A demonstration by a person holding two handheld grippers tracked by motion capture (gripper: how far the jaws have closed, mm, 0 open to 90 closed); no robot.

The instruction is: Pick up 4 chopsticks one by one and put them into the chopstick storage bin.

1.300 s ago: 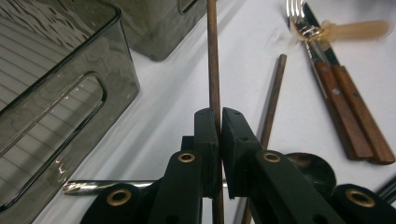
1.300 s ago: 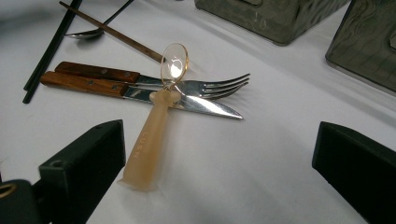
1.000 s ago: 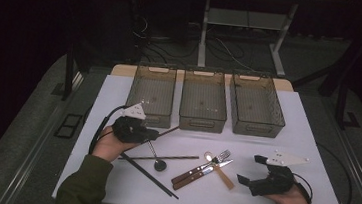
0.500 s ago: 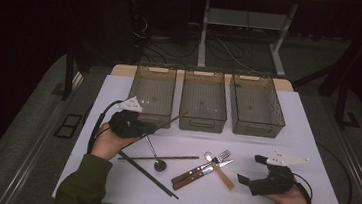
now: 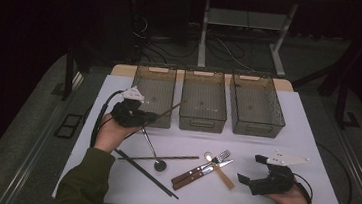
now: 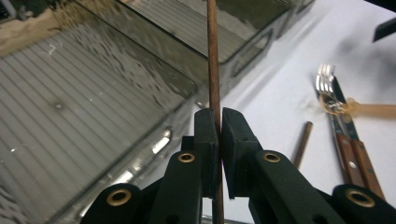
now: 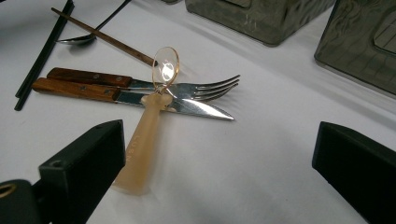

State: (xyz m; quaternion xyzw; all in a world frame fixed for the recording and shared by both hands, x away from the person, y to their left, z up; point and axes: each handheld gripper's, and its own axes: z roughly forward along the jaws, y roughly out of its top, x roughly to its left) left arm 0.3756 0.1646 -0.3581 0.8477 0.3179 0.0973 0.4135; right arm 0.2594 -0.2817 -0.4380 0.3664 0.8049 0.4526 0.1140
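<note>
My left gripper is shut on a thin brown wooden chopstick, held off the table with its far end over the front wall of the left bin. In the left gripper view the chopstick stands pinched between the two pads of that gripper, with the left bin's ribbed floor behind it. My right gripper rests open near the table's front right. Its jaws stand wide apart, facing a translucent amber spoon that lies across a fork and a knife.
Three clear bins stand in a row at the back, with the middle bin and right bin. On the white table lie a second brown chopstick, a pair of black chopsticks, a metal spoon and wooden-handled cutlery.
The left gripper has risen and moved away from me toward the left bin, carrying the brown chopstick up off the table. The right gripper has stayed put.
</note>
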